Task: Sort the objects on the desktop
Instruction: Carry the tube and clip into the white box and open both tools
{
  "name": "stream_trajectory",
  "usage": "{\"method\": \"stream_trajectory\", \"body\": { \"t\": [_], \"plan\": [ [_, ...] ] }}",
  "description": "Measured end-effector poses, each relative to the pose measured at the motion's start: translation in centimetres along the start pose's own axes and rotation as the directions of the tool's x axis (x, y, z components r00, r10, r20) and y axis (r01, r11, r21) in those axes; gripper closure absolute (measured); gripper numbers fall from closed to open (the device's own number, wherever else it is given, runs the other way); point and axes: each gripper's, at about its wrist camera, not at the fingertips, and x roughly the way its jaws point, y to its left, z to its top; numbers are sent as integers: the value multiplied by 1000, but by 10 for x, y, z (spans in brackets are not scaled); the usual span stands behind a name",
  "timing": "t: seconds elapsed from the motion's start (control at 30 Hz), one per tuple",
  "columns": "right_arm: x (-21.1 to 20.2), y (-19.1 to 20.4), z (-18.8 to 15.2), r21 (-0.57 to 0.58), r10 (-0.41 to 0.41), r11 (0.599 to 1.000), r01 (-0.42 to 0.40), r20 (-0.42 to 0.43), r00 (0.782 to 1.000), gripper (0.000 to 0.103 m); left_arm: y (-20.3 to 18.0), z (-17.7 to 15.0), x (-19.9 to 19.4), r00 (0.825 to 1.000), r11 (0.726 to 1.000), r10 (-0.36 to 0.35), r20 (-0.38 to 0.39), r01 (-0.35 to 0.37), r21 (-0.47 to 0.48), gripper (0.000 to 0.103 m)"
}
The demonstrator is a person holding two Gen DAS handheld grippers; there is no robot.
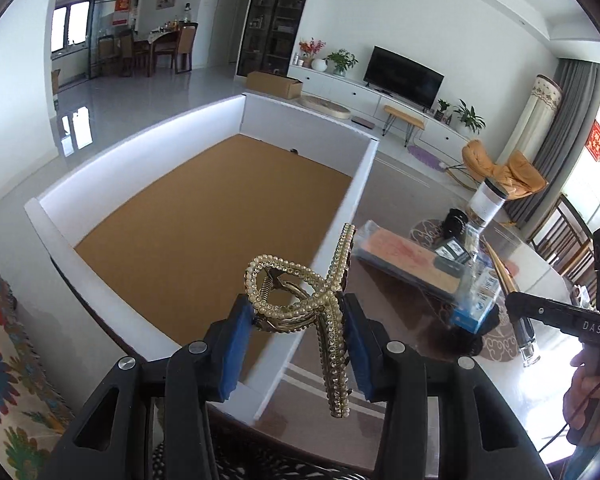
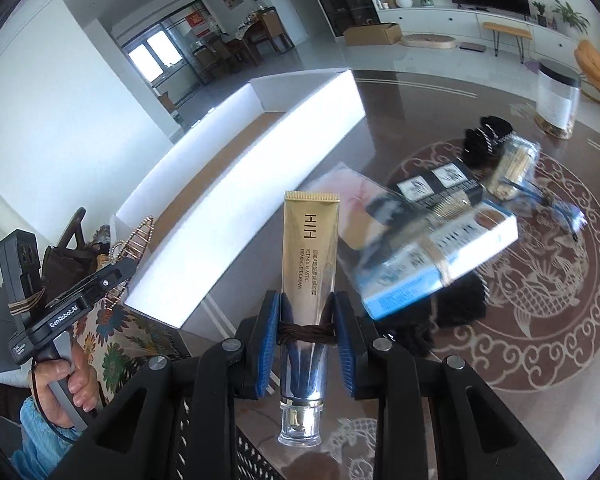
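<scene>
The left tool [image 1: 300, 344] is clamped on a gold, rhinestone-studded metal hair claw [image 1: 320, 308], its blue pads pressing the claw's sides near the spring, and it holds the claw in the air over the near wall of the white-walled open box with a brown cork floor [image 1: 340, 216]. The right tool [image 2: 307, 340] is clamped on a gold and clear plastic tube of eye cream [image 2: 309, 280], cap hanging below the pads, above the glossy dark desk [image 2: 400, 92] just beside the box's long wall.

Both things look bound for the box, so the step in hand is the carry and drop. To do it well, each tool should clear the white wall before descending, then lower close to the cork floor before the pads part, so neither thing bounces or slides. The claw hangs long below its grip and could catch the rim; it needs the extra height. Set the two down well apart, towards different corners of the box, and keep the hands from crossing. The pile left on the desk, including a blue and white carton [image 2: 440, 256] and a clear lidded jar [image 2: 556, 100], should stay undisturbed.
</scene>
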Motion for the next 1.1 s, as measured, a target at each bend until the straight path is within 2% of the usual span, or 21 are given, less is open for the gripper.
{"method": "stream_trajectory", "body": {
  "t": [0.2,0.27,0.33,0.43,0.57,0.6,0.63,0.67,0.73,0.77,0.8,0.87,0.97,1.1],
  "plan": [
    [67,115,70,-158,134,979,-127,31,991,75,65,43,26,991,991,131,-27,-132,-36,58],
    [98,150,88,-197,152,970,-143,31,988,75,81,53,41,984,985,170,-50,-171,-35,58],
    [132,180,100,-243,133,962,-126,15,991,75,98,59,55,976,978,201,-81,-204,-36,58],
    [182,208,103,-313,53,948,-58,-24,998,75,115,64,75,966,972,226,-126,-232,-36,58],
    [226,214,91,-371,-34,929,3,-77,996,74,126,63,97,929,947,313,-195,-321,-5,57],
    [232,213,87,-382,-57,924,20,-85,995,69,124,63,101,928,946,321,-191,-323,22,57],
    [237,211,84,-391,-71,920,29,-94,993,53,121,63,105,926,946,325,-194,-322,47,56],
    [240,210,80,-403,-84,915,36,-102,991,45,119,62,109,922,943,332,-198,-325,71,53],
    [241,214,71,-475,-126,877,72,-82,989,39,115,59,118,909,932,361,-209,-341,125,40],
    [241,215,66,-511,-164,853,103,-75,984,39,112,57,122,899,921,385,-209,-357,159,31],
    [242,215,60,-541,-190,832,123,-70,979,38,109,55,124,888,907,412,-203,-377,189,28],
    [242,216,50,-591,-217,793,148,-47,975,37,100,54,129,864,875,464,-194,-413,252,27],
    [240,219,37,-644,-227,748,163,-17,974,35,95,47,134,813,802,561,-158,-487,345,23],
    [237,219,29,-661,-231,733,162,-18,973,31,93,41,136,785,763,599,-157,-501,408,23]
  ]
}}
